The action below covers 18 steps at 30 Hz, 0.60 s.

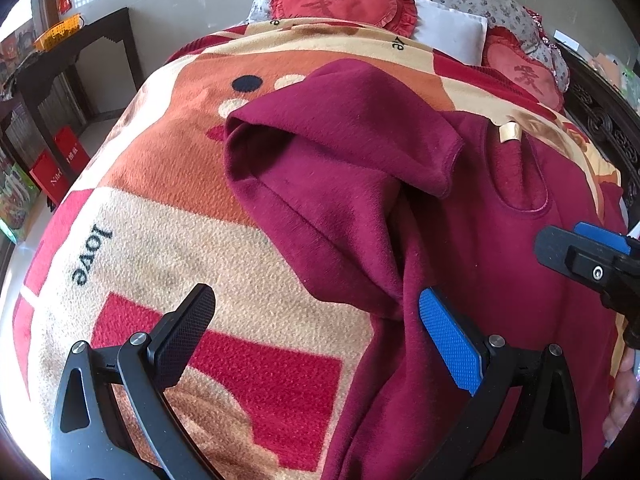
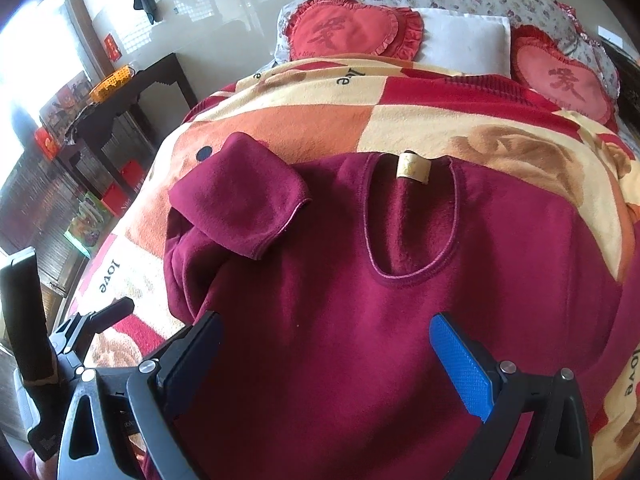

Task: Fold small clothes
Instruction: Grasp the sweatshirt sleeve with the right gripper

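The left tool (image 1: pixel 316 336) hangs wide and empty over the fleece blanket (image 1: pixel 180 216), its blue pad at the left side of the maroon fleece top (image 2: pixel 320 320). That top lies flat on the bed, neckline (image 2: pixel 410 216) away from the person, 1 sleeve (image 2: pixel 240 204) already folded inward. The right tool (image 2: pixel 326 360) hovers wide above the chest. The bunched left shoulder may, I think, spring back, and a deep pinch could catch the blanket too.
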{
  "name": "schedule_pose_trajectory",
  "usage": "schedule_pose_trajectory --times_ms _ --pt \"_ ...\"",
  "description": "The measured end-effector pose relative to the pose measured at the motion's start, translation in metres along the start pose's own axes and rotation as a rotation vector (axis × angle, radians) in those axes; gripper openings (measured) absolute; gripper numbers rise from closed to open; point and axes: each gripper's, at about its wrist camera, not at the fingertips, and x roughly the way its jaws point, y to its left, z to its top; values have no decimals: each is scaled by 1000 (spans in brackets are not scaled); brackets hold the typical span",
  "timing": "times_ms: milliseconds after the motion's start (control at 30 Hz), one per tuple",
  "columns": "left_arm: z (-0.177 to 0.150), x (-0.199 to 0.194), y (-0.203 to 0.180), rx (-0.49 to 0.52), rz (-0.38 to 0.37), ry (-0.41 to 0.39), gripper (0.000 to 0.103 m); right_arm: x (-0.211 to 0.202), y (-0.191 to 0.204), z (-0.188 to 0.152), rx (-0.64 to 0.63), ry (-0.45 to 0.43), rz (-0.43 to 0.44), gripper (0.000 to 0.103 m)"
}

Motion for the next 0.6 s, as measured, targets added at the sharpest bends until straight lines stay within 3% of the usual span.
schedule_pose_trajectory --times_ms 300,600 --pt "-3 9 11 -38 -27 23 103 20 7 21 3 -22 42 103" --pt "-2 14 20 -68 -73 48 103 63 11 52 54 -3 71 89"
